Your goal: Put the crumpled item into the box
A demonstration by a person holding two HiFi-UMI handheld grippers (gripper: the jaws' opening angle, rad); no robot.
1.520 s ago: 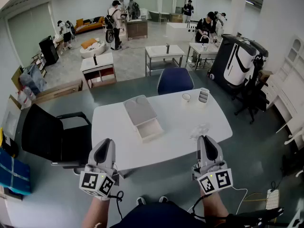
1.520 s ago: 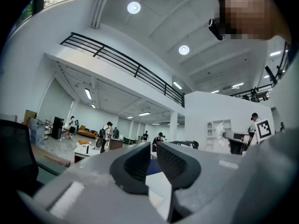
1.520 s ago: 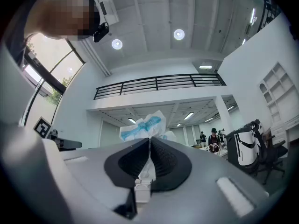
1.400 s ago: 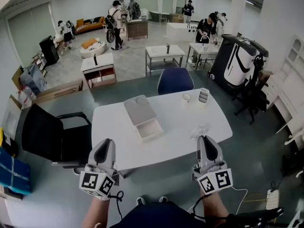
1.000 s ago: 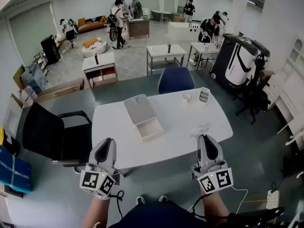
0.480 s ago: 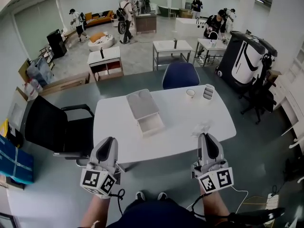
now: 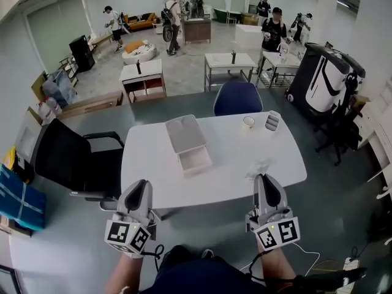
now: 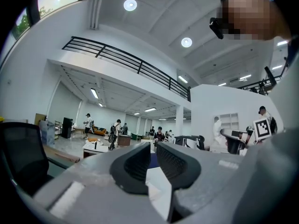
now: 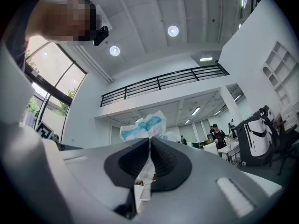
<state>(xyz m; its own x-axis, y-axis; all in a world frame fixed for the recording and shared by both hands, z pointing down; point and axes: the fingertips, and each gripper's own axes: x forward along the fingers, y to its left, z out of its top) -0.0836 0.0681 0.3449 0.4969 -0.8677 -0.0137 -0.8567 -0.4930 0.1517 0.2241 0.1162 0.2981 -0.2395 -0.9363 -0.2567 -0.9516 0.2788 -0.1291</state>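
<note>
A crumpled white and blue wrapper (image 9: 142,125) sticks up from between the pads of my right gripper (image 9: 149,141), which is shut on it. In the head view that right gripper (image 7: 263,177) hovers at the table's near right edge, with the crumpled wrapper (image 7: 260,167) at its tip. The open white box (image 7: 195,160) lies mid-table, its grey lid (image 7: 185,133) folded back behind it. My left gripper (image 7: 139,184) hangs at the near left edge. In the left gripper view its jaws (image 8: 153,148) are together with nothing between them.
A white table (image 7: 147,164) carries a cup (image 7: 248,122) and a small holder (image 7: 271,122) at its far right. A blue chair (image 7: 238,98) stands behind it and a black chair (image 7: 67,161) to its left. People and desks fill the far room.
The head view has drifted, so the table sits slightly further right and up. Both grippers keep their pose, the right still holding the wrapper.
</note>
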